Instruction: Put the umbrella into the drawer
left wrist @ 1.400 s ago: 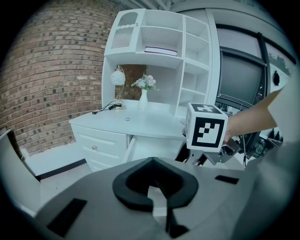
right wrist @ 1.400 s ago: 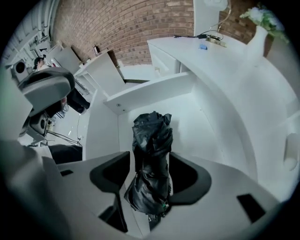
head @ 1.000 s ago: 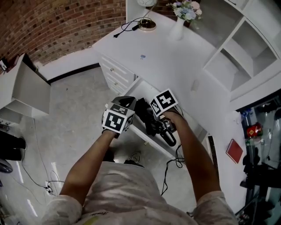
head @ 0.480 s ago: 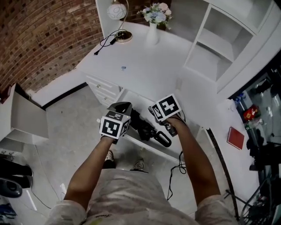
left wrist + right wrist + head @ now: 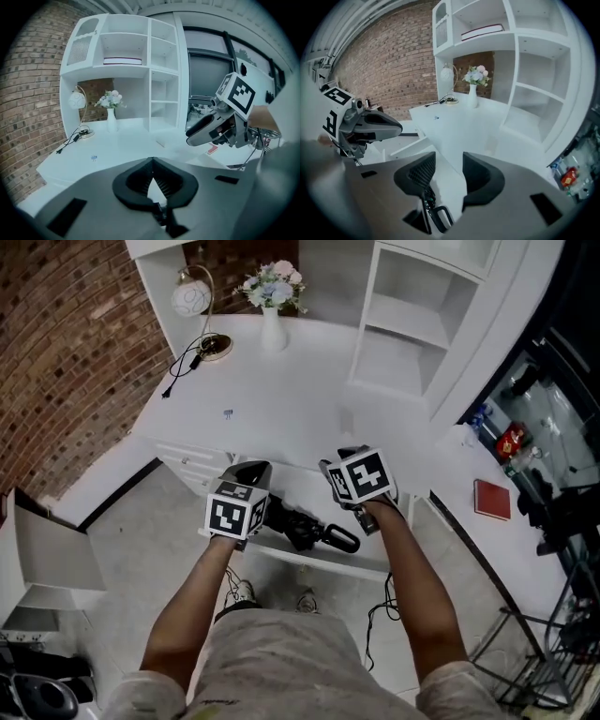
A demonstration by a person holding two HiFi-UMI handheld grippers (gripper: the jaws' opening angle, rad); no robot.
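In the head view the black folded umbrella (image 5: pixel 317 532) lies lengthwise in the open white drawer (image 5: pixel 361 565) under the desk's front edge. Both grippers hang above the drawer, clear of the umbrella. My left gripper (image 5: pixel 251 474) is over the umbrella's left end. Its jaw tips meet in the left gripper view, so my left gripper (image 5: pixel 151 164) is shut on nothing. My right gripper (image 5: pixel 342 474) is over the drawer's right part. In the right gripper view my right gripper (image 5: pixel 449 164) has a gap between its jaws, which are closing with nothing between them.
The white desk (image 5: pixel 300 409) carries a lamp (image 5: pixel 192 298) with its cable, a vase of flowers (image 5: pixel 272 310) and a small blue item (image 5: pixel 228 413). White shelves (image 5: pixel 403 324) stand at the back right. A red book (image 5: pixel 492 500) lies to the right. A brick wall is on the left.
Both grippers have risen out of the drawer. The right one, down at the umbrella's handle a second ago, is off it. The umbrella stays in the drawer. The head view has tilted up.
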